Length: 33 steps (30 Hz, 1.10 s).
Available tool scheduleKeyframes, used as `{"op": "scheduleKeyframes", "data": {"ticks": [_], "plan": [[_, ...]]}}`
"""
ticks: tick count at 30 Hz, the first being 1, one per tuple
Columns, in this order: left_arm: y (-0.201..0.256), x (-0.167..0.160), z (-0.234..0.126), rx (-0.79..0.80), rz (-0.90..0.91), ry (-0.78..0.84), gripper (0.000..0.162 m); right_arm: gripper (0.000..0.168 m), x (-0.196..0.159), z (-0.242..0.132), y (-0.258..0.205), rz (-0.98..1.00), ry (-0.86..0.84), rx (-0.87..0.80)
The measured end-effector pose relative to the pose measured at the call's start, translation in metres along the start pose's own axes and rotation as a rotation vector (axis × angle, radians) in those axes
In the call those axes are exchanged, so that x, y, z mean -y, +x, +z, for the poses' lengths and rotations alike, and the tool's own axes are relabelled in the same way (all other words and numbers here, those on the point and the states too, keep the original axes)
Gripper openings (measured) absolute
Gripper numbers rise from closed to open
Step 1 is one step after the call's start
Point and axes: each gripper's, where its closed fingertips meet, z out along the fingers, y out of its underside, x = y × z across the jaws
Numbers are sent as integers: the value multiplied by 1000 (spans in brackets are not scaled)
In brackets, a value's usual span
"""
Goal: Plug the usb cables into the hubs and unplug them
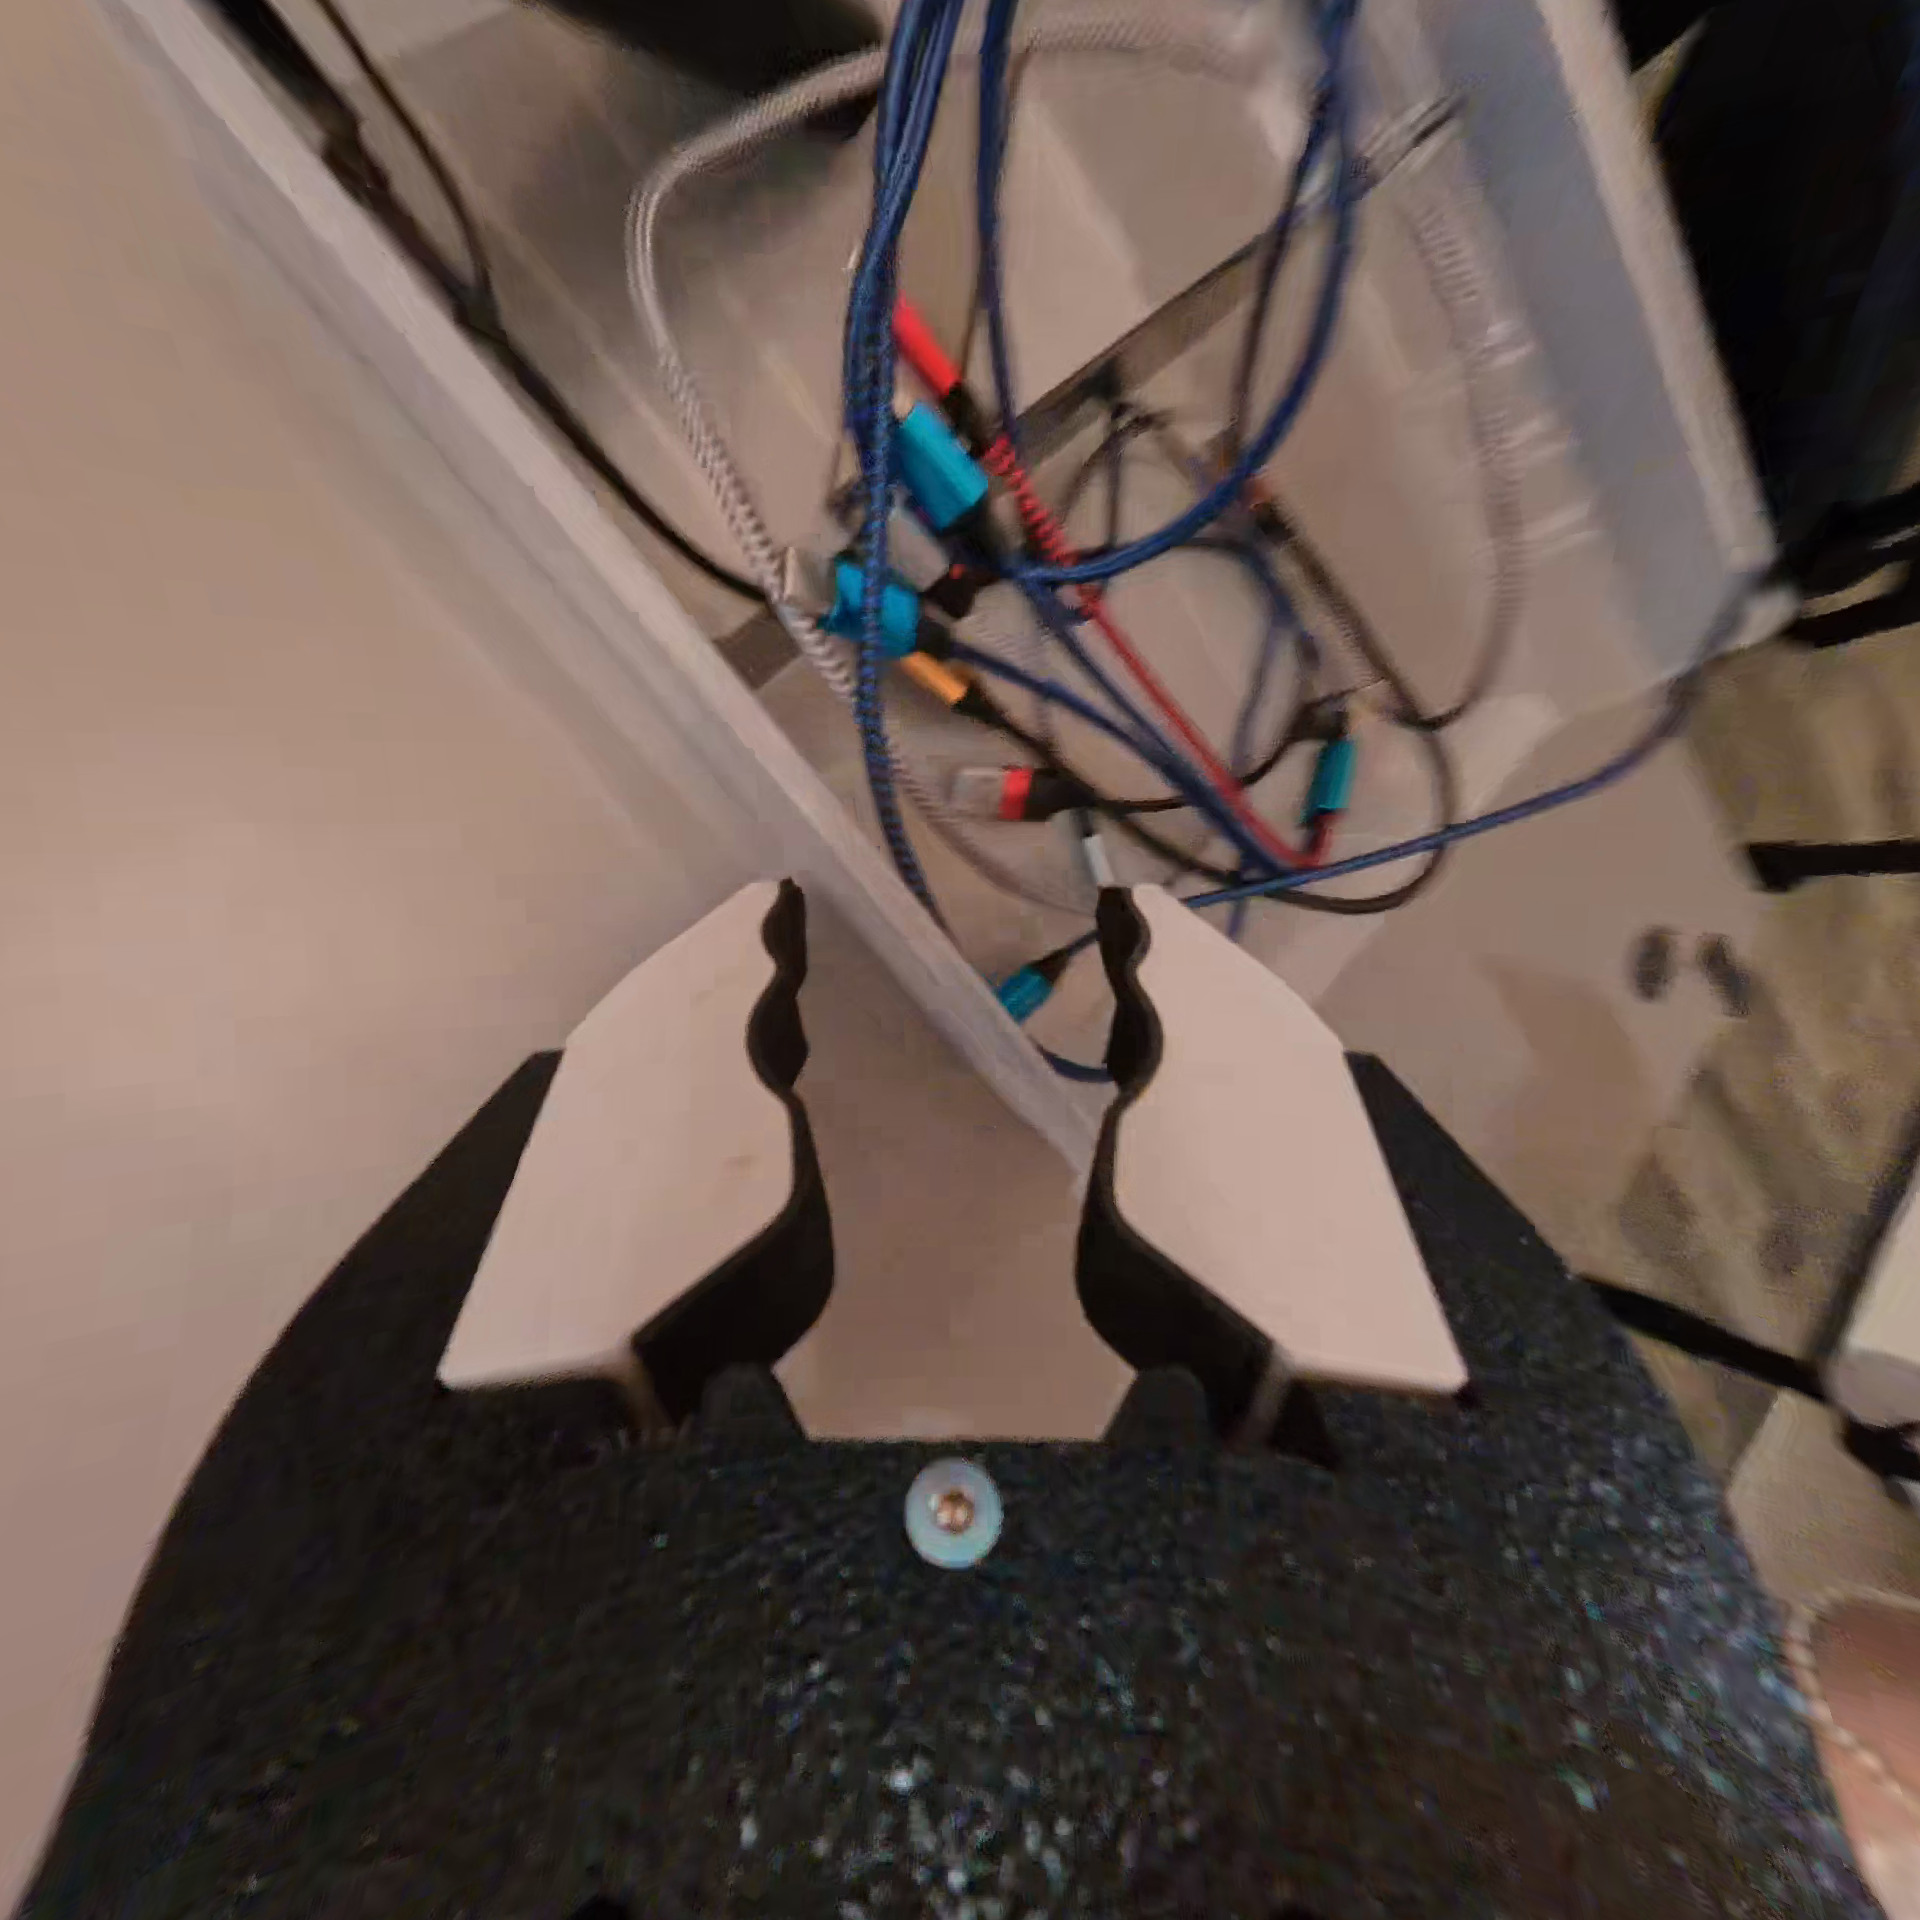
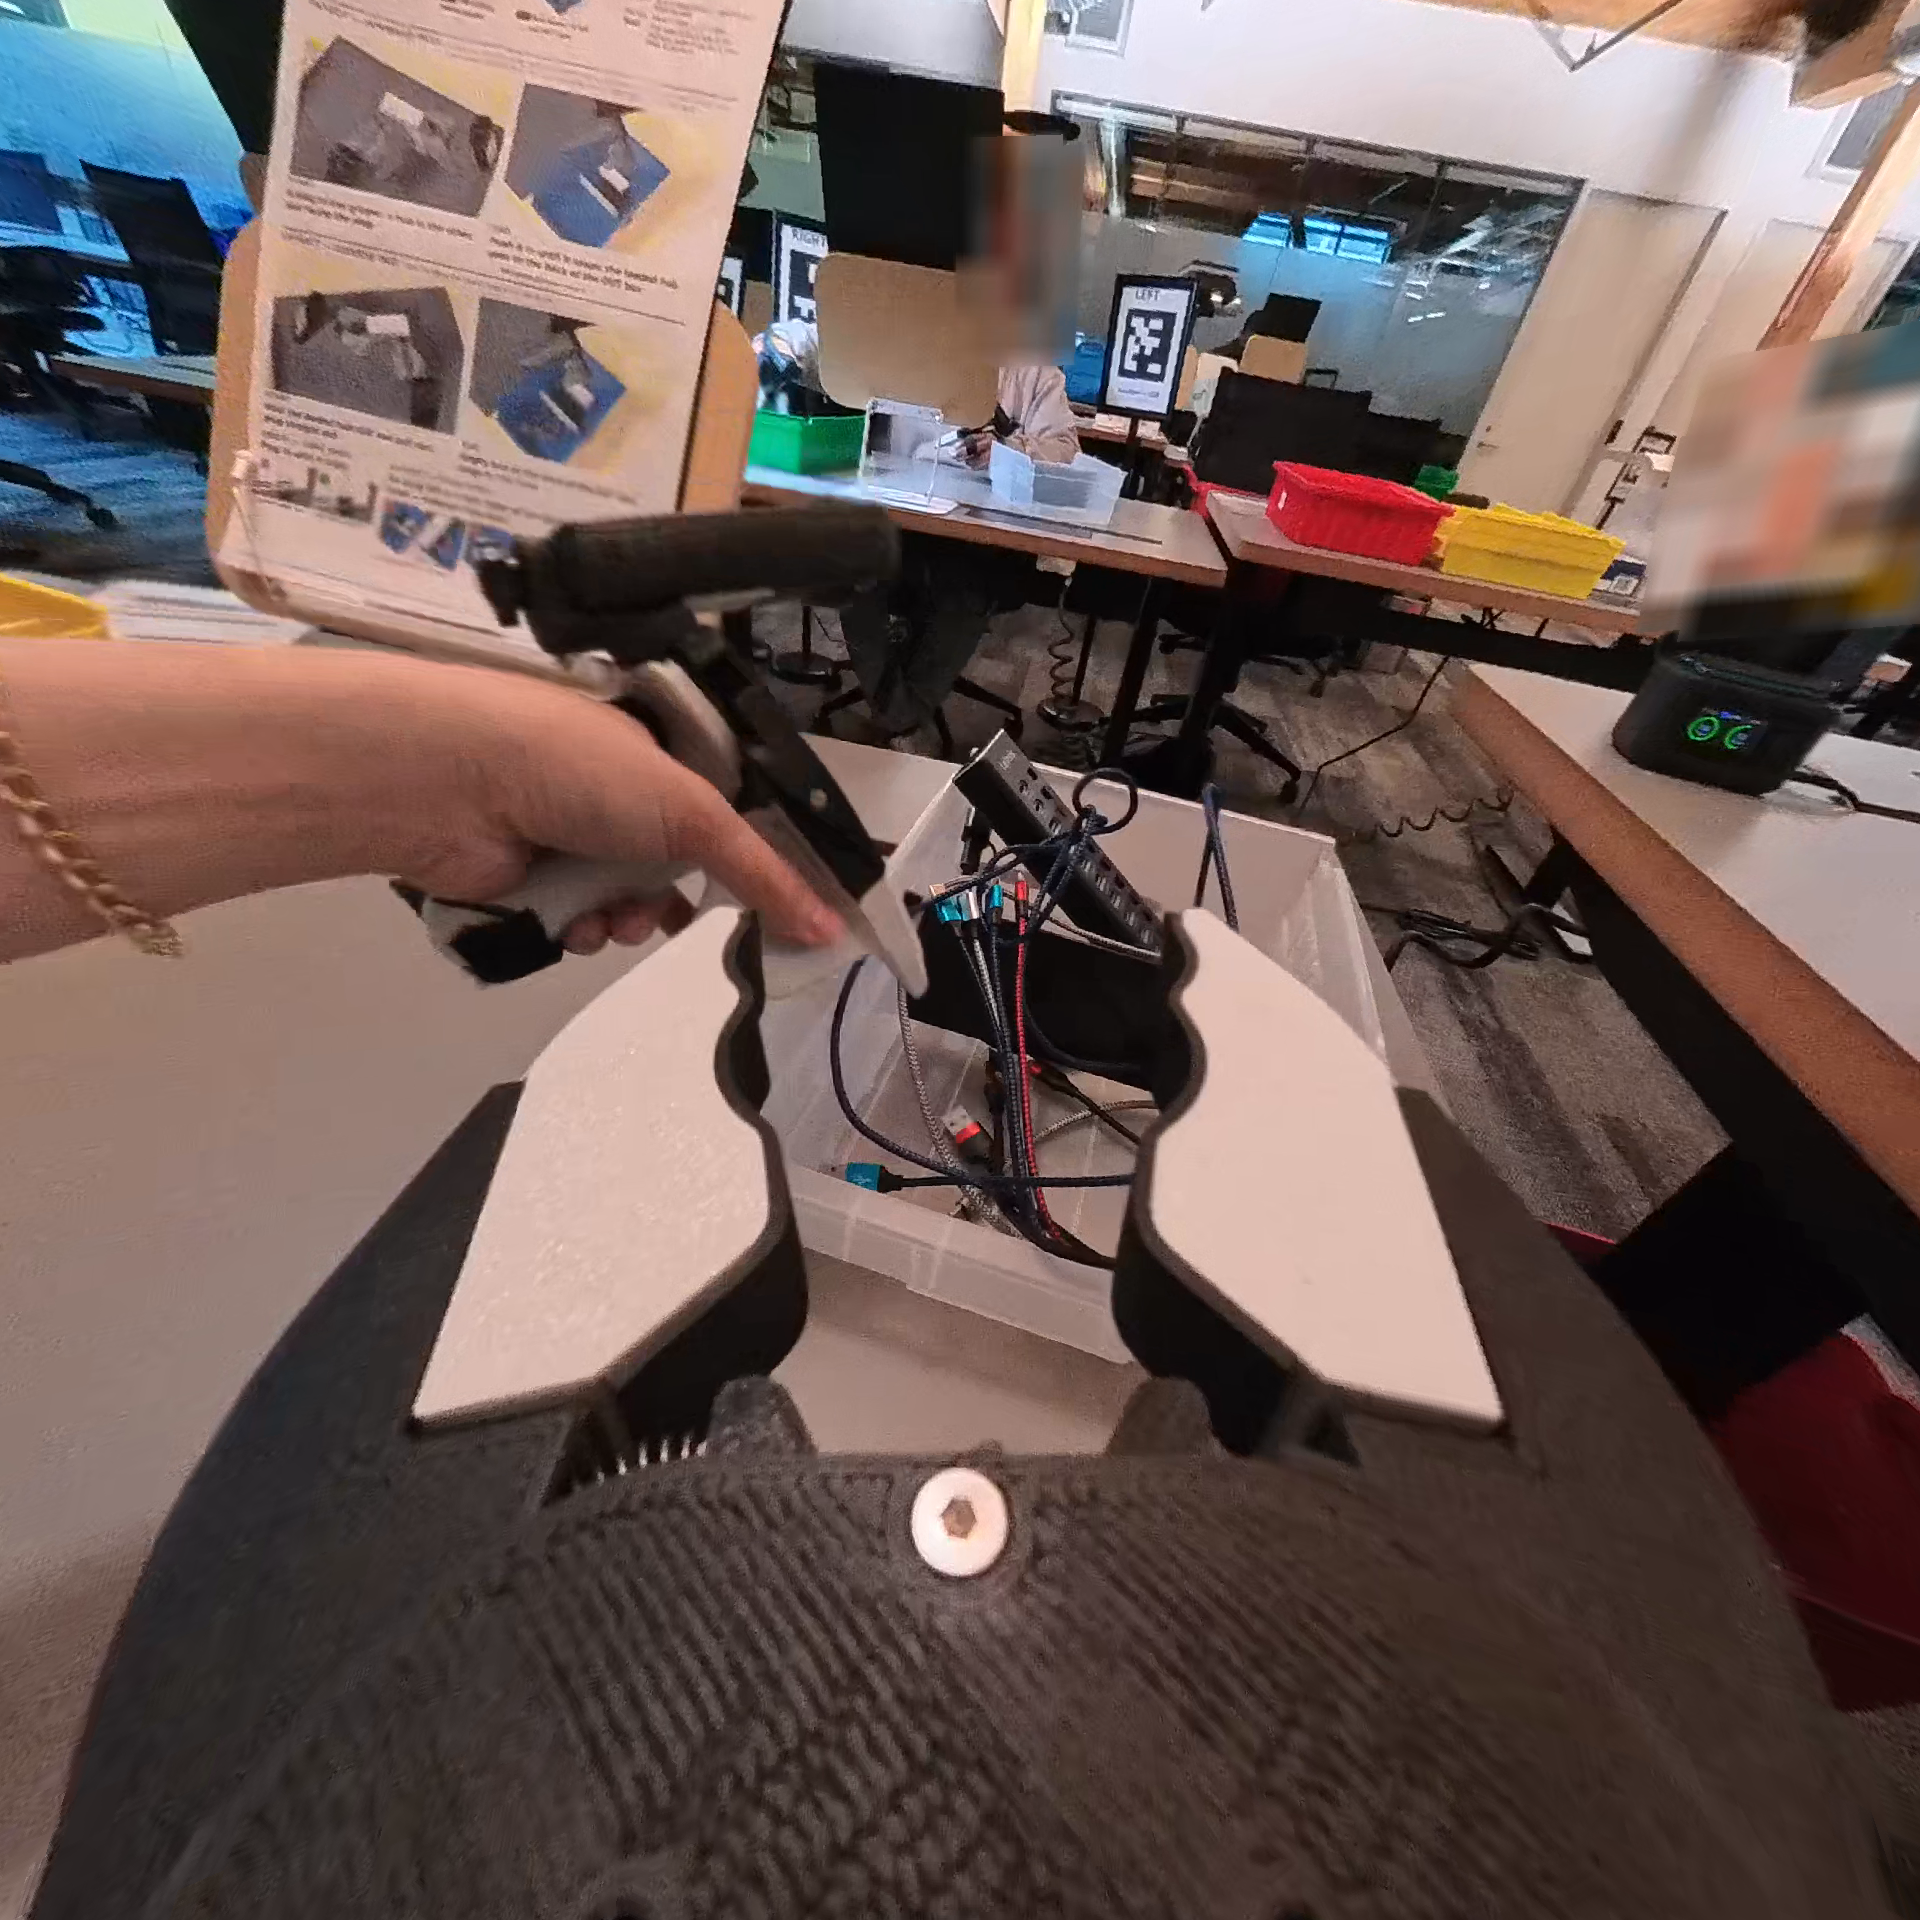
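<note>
Gaping empty, both claws [image 1: 951,914] [image 2: 961,940] face the cables [image 2: 1003,1023]; only the right view shows the hub [image 2: 1060,852].

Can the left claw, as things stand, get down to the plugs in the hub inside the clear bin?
Probably yes. The left claw is open above the clear bin, which has no lid, but tangled cables crowd the plugs at the hub.

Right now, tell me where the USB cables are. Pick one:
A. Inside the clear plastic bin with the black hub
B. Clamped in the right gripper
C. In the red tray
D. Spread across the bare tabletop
A: the right wrist view shows the USB cables tangled inside the clear plastic bin, beside the black hub; the right gripper is open and empty.
</note>
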Motion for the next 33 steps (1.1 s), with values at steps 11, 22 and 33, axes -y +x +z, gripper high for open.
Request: {"op": "scheduleKeyframes", "data": {"ticks": [11, 22, 33], "plan": [[-58, -30, -20, 318, 172, -214, 5, 69, 11, -10, -31, -105, -25, 119], [-90, -249, -157, 218, 313, -181, 6, 70, 32, -9, -93, -211, 10, 249], [-144, -500, -324, 345, 10, -167, 5, 86, 35, 44, -362, 113, -175, 798]]}}
